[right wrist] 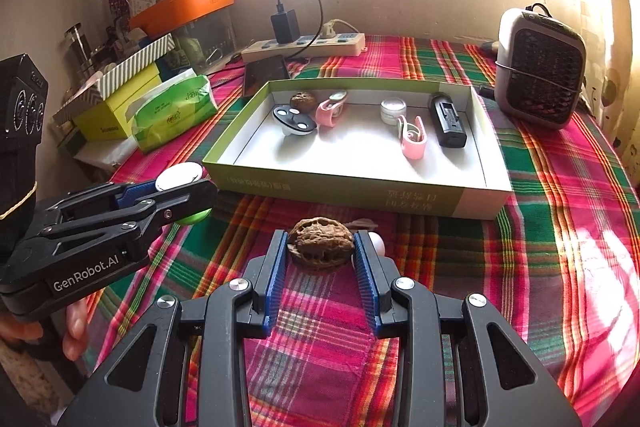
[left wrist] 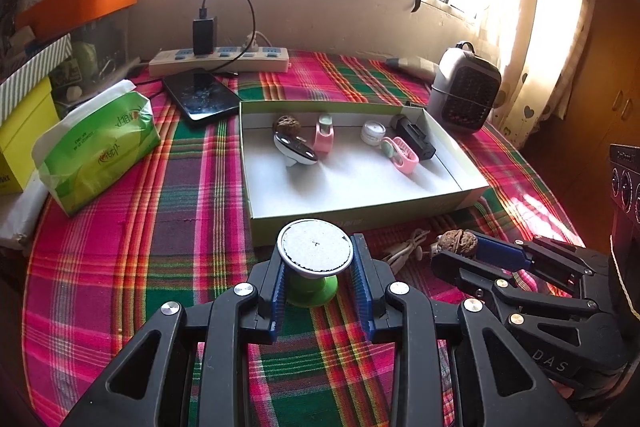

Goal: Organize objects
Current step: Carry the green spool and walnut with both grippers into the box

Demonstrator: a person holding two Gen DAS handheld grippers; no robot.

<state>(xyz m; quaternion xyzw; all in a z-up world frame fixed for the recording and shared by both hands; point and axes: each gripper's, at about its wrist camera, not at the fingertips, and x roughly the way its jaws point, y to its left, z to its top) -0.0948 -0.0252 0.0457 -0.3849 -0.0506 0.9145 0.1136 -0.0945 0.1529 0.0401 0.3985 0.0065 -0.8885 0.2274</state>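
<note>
My left gripper point(left wrist: 318, 267) is shut on a green stand with a round silver top point(left wrist: 315, 246), just in front of the shallow green-and-white box point(left wrist: 360, 219). It also shows in the right wrist view point(right wrist: 182, 195). My right gripper point(right wrist: 320, 251) is shut on a brown walnut point(right wrist: 320, 243), also in front of the box point(right wrist: 360, 195); the walnut shows in the left wrist view point(left wrist: 458, 243). Inside the box lie another walnut point(left wrist: 286, 125), two pink clips point(left wrist: 324, 135), a white jar point(left wrist: 373, 132), a black battery point(left wrist: 414, 135) and a grey-white gadget point(left wrist: 295, 149).
A green tissue pack point(left wrist: 100, 147), a phone point(left wrist: 200, 95), a power strip point(left wrist: 220, 61) and stacked boxes point(left wrist: 24, 131) stand left and behind. A small heater point(left wrist: 464, 87) stands back right. A beige cord point(left wrist: 404, 251) lies on the plaid cloth by the right gripper.
</note>
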